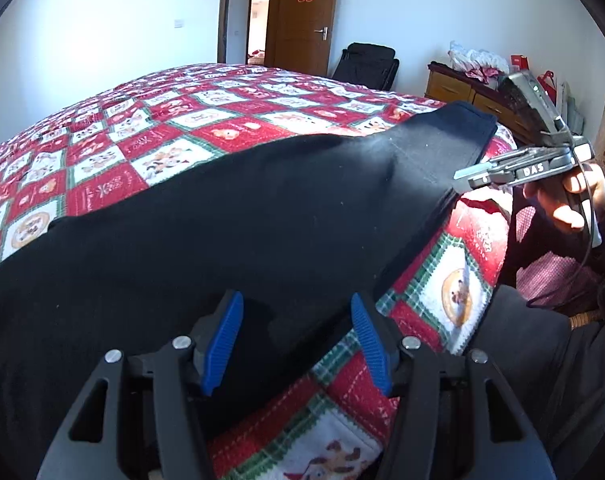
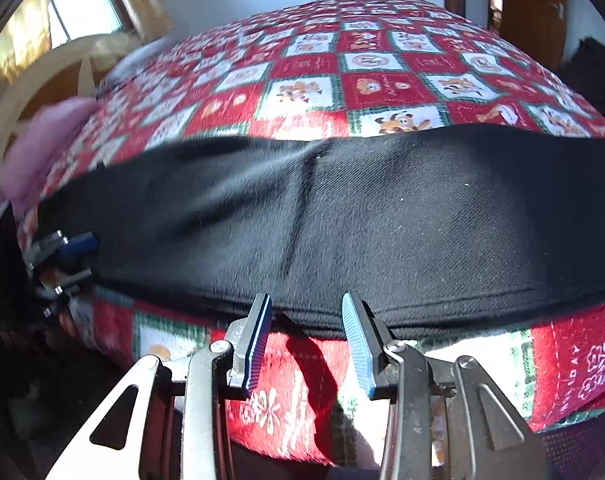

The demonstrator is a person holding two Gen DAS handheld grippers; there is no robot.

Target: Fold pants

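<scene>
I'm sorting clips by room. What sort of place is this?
Most likely a home bedroom: a bed under a patchwork quilt, a wooden dresser against the wall, and a wooden door.

Pants: matt black woven cloth, twill grain, lint-flecked. Bedspread: textured quilted cloth, printed red-white. Left gripper: matt black plastic, ribbed blue pads. Right gripper: brushed grey metal, ribbed blue pads.

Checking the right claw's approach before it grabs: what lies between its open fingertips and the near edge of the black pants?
Nothing but the red patterned bedspread. In the right wrist view the right claw sits open at the hem of the pants.
</scene>
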